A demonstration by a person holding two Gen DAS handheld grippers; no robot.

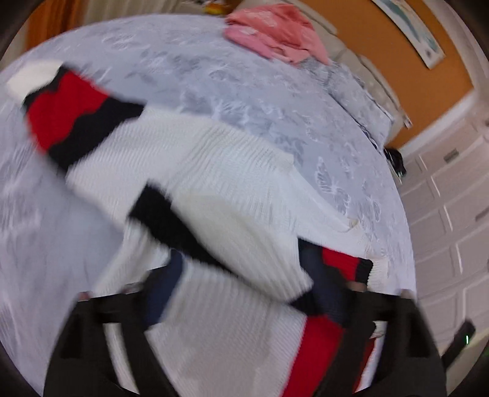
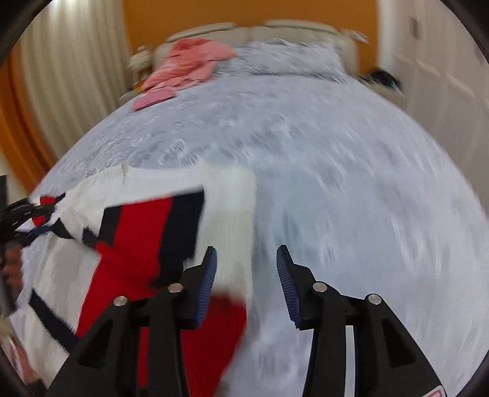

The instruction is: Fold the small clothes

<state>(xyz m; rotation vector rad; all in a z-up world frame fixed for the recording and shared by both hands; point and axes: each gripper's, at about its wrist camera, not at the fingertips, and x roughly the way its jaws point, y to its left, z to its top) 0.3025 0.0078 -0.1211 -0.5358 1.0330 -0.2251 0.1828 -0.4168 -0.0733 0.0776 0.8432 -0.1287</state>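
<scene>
At the bottom of the left wrist view my left gripper (image 1: 244,293) stands with its jaws wide apart; the white knitted sweater (image 1: 214,171) lies between and under them, and I cannot see either pad pressing on it through the blur. The sweater, white with red and navy bands, spreads from the bottom centre of that frame up to the upper left, where one banded sleeve (image 1: 64,113) reaches out over the bed (image 1: 232,91). In the right wrist view my right gripper (image 2: 247,284) sits at the bottom centre with its blue-padded jaws parted and nothing clamped between them; the sweater's red and navy edge lies just left of and under the left finger, while the gap itself shows mostly pale bedspread. At the left edge of this frame the other gripper pokes in over the sweater. Farther up, a heap of pink clothes (image 2: 189,67) rests at the top of the bed near the cream headboard (image 2: 275,27), well apart from the sweater, with an orange wall (image 2: 244,12) behind.
</scene>
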